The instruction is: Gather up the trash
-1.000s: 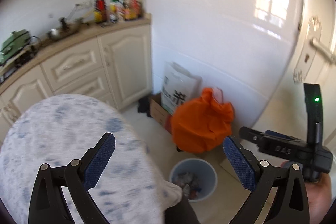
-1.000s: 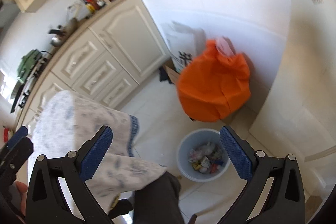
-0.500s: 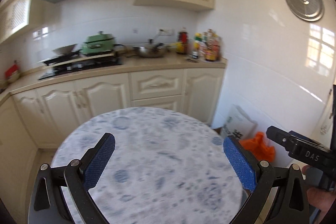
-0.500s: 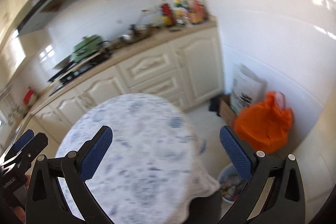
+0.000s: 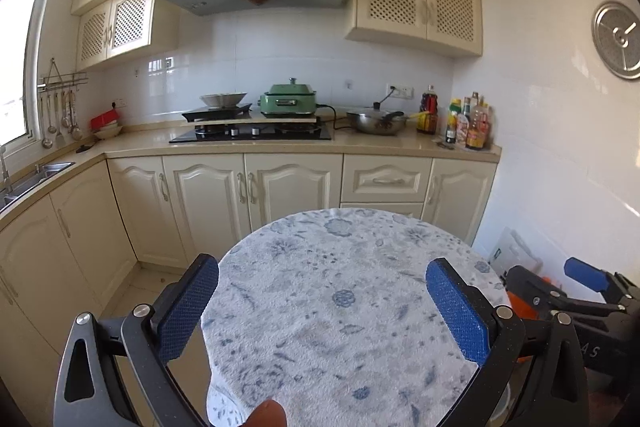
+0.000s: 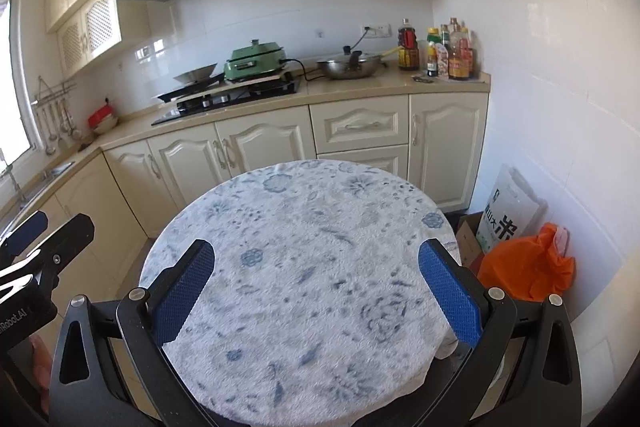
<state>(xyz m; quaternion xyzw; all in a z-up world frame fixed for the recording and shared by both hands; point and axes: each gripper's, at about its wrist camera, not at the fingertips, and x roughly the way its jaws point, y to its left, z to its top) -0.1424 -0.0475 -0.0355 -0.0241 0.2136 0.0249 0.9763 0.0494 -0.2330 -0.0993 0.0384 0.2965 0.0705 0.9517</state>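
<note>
Both tongs, left (image 5: 322, 311) and right (image 6: 316, 293), gape empty; "DAS" lettering partly shows.

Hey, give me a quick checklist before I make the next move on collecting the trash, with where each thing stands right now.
1. Left tool open and holding nothing: ok.
2. Right tool open and holding nothing: ok.
3. Trash to pick up visible on the round table: not ok, only the floral cloth shows.
4. Trash bin in view: not ok, neither camera shows it now.
5. Orange bag on the floor by the wall, clear of both tools: ok.
6. Floor under and behind the table checked for litter: cannot tell, the tabletop hides it.
</note>
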